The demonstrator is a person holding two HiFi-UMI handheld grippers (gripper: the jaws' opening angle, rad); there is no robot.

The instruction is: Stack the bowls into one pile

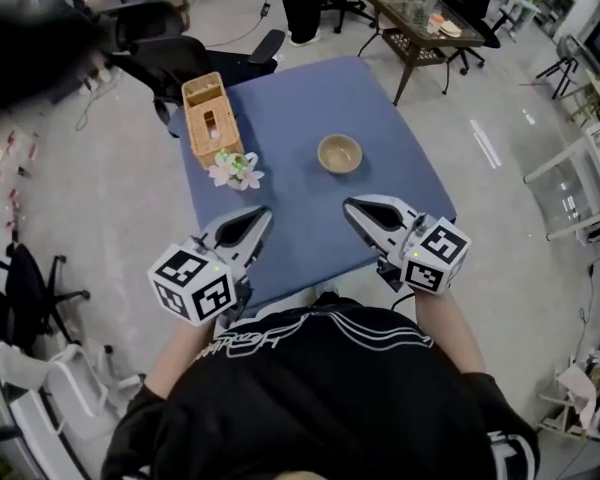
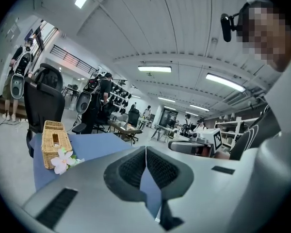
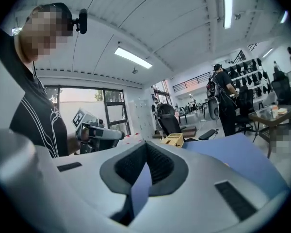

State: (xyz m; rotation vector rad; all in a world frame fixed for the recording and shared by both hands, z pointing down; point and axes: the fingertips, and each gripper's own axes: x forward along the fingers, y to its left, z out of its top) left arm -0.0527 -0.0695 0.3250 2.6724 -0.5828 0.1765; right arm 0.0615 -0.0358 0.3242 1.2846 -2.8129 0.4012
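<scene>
Two hand-held grippers in shot, both empty afaict. The left hand-held gripper [image 1: 266, 212] is over the near part of the blue desk [image 1: 310, 98], jaws pressed together w/ nothing between them. In the left gripper view its dark pads [image 2: 133, 171] meet in a thin line and you only see blue desk in the gap lower down. Same deal for the right hand-held gripper [image 1: 348, 206]: jaws closed tip to tip, nothing pinched. Both point away from the person [image 1: 320, 398] toward the middle of the desk, tips angled in toward each other a bit.

The bowl [image 1: 339, 154] sits upright around the middle of the desk, slightly right of centre, clear of both grippers and just ahead of the right one. Looks like one tan bowl from above, can't tell if more are nested inside tbh.

Left side of the desk has a wicker box [image 1: 209, 118] w/ a slot on top, and a white flower [image 1: 235, 171] lying right at its near end. A dark coffee table [image 1: 420, 23] stands on the floor beyond the desk
</scene>
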